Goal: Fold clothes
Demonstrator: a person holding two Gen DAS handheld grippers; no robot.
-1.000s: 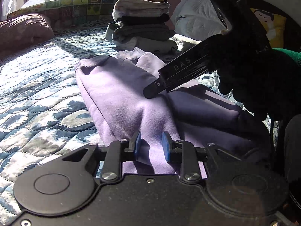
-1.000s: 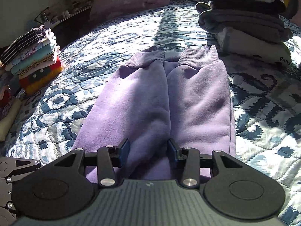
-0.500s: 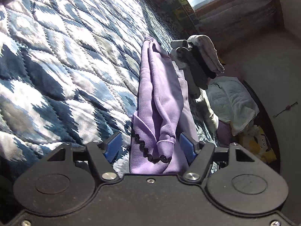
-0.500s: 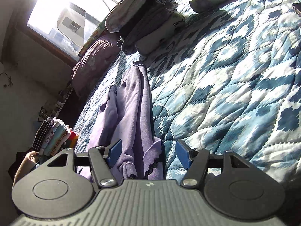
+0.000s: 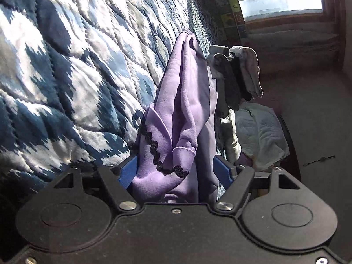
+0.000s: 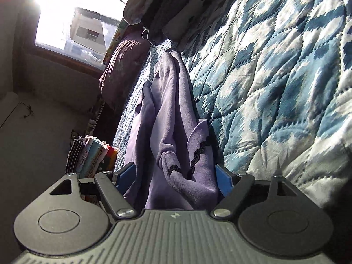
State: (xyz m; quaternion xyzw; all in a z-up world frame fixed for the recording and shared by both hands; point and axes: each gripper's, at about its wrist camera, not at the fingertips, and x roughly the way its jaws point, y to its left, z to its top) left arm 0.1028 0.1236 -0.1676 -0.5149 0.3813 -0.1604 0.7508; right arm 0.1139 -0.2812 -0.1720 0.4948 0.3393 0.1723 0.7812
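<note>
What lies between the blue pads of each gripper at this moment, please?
Bunched purple garment with black wavy trim fills the left gripper in the left wrist view; the right gripper holds it likewise in its own.

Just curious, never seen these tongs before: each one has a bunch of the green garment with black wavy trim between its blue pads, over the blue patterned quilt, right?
Nearly. The garment is purple, not green, as both wrist views show. The rest holds: the left tongs and right tongs each have a bunch of it, black wavy trim included, between their blue pads, over the blue patterned quilt.

We see a bedroom at home: a bed with a blue quilt, a pillow, a sunny window, piles of folded clothes.
</note>
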